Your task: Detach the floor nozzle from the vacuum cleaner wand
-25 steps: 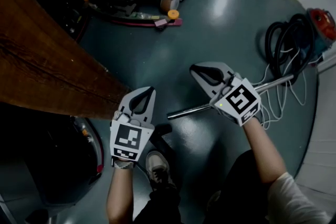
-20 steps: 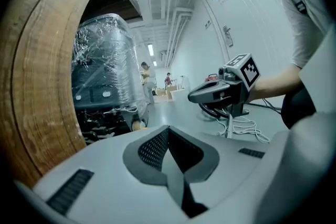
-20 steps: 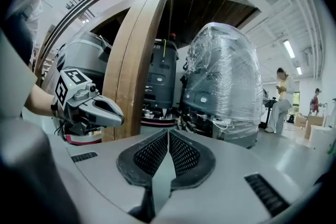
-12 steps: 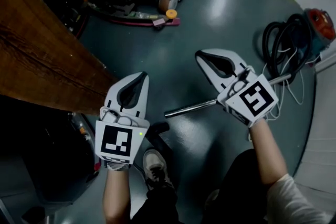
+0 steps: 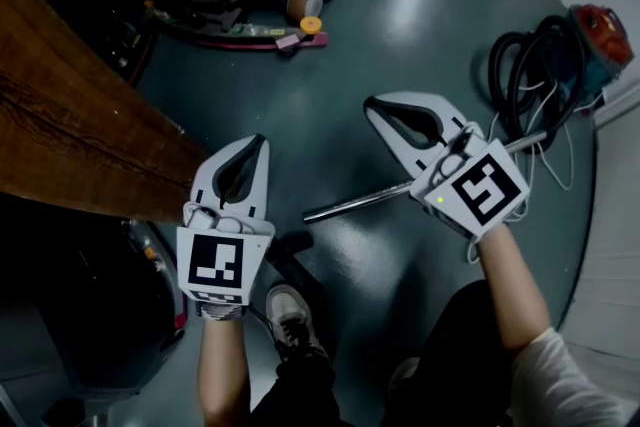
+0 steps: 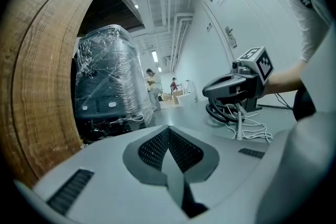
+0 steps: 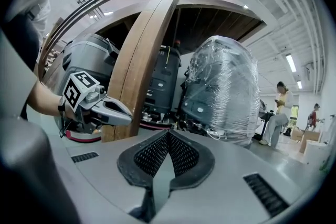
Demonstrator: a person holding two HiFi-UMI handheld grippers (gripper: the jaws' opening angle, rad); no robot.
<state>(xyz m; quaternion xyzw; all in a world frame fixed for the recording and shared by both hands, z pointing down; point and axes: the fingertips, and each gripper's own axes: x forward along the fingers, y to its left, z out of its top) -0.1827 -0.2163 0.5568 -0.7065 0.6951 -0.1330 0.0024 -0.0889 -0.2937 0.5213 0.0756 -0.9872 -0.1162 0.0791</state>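
**Mia:** What does the head view show?

**Ben:** The left claw point(image 5: 258, 145) and the right claw point(image 5: 372, 105) are both up in the air over the floor point(image 5: 400, 35). Each one is pressed together and holds nothing.

**Mia:** Where is the wand?

**Ben:** The shiny wand point(image 5: 355, 203) lies flat on the floor and passes below the right claw. Its far end runs toward the black hose point(image 5: 525, 75) and the red vacuum cleaner point(image 5: 600, 27). Its near end looks bare.

**Mia:** And the floor nozzle?

**Ben:** A dark piece point(image 5: 290, 250) lies just beside that bare end, near the person's shoe point(image 5: 292, 315). It may be the nozzle, but it is too dark there to be sure.

**Mia:** What about the left gripper view?

**Ben:** The left claw's two jaws touch, with nothing between them. Across from it is the right claw, with the hose on the floor behind it.

**Mia:** And the right gripper view?

**Ben:** It is the same. The right claw's jaws are tight together and empty. The left claw is in front of a brown wooden board point(image 7: 142, 60), and a big wrapped machine point(image 7: 226, 86) stands farther back.

**Mia:** So how far along is the job?

**Ben:** I think the pulling apart is done. Nothing sits on the wand's near end, and neither claw is gripping anything. I see nothing left to pull off.
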